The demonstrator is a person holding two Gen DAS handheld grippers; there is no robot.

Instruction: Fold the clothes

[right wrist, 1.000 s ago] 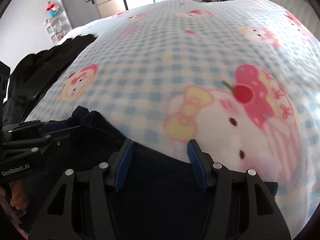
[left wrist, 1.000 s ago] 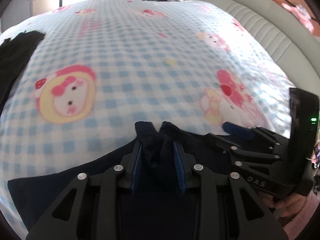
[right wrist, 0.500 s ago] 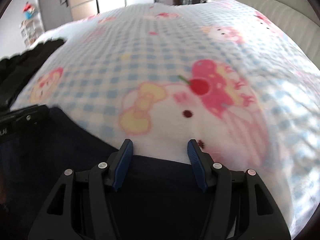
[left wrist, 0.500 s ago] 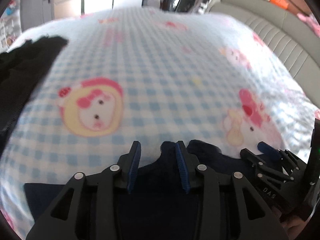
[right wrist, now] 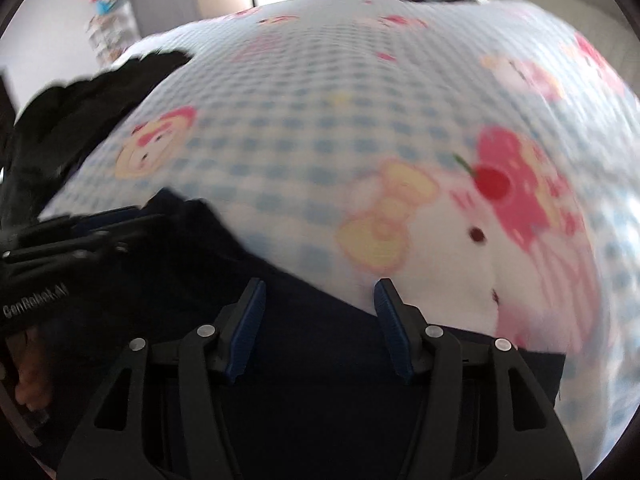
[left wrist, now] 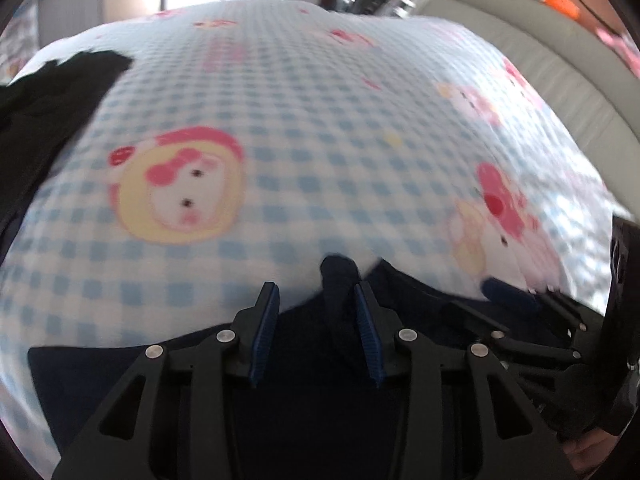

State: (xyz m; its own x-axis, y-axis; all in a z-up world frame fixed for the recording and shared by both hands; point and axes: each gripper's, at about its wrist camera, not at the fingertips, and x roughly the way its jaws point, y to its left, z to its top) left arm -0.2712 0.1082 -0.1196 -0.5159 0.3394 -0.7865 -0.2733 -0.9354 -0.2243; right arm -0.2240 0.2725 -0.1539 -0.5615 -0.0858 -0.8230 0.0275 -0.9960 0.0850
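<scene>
Both grippers over a navy garment on the checked blanket

Navy garment [left wrist: 304, 364] lies flat at the near edge of a blue-and-white checked blanket [left wrist: 304, 128] w/ pink cartoon prints. Left gripper [left wrist: 316, 300] hangs over the garment's far edge, jaws apart, not pinching; a raised fold of the navy cloth stands between the blue pads, close against the right pad [left wrist: 366, 328], but whether it touches is unclear (blurry). Right gripper [right wrist: 320, 300] sits just beside it, jaws spread wide over the flat cloth edge, nothing pinched. In the right wrist view the left gripper shows at far left w/ fingers of the person's hand [right wrist: 30, 376] below it. Black clothes [right wrist: 80, 120] piled at the blanket's left edge, well apart from the navy piece. Grey padded headboard [left wrist: 560, 80] at upper right.
</scene>
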